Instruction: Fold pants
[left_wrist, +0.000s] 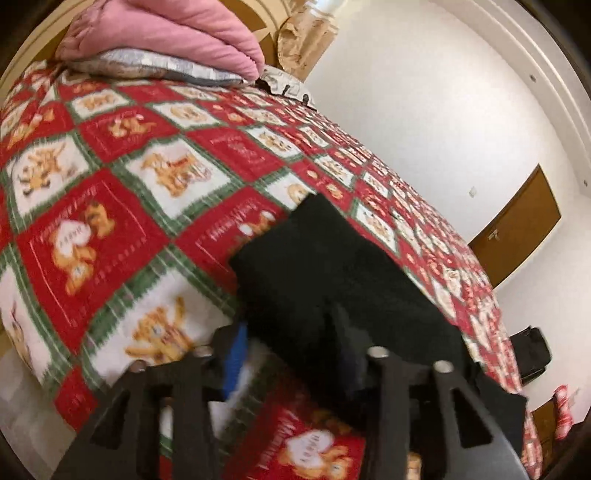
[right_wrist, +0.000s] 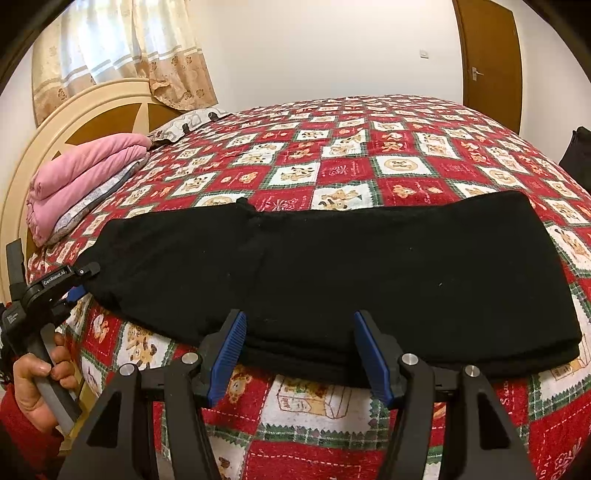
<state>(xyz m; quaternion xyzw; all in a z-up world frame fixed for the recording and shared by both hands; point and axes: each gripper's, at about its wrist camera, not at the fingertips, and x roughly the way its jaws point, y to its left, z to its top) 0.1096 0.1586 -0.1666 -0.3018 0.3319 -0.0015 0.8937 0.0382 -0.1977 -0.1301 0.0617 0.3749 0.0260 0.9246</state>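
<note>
The black pants (right_wrist: 332, 273) lie lengthwise across the bedspread (right_wrist: 369, 155) (left tongs (right_wrist: 79, 282) unclear, right tongs (right_wrist: 299, 354) agape).

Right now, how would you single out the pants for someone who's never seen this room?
Start at the bed with the red, white and green teddy-bear quilt. Along its near edge lies a long flat garment, the black pants, stretched sideways. They are the only plain black thing on the quilt; the other folded fabric, the pink blanket, sits by the headboard.

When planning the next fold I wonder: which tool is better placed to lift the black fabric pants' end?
Left, probably: the left tool sits at the black pants' end; the right tool hangs open at mid-length.
</note>
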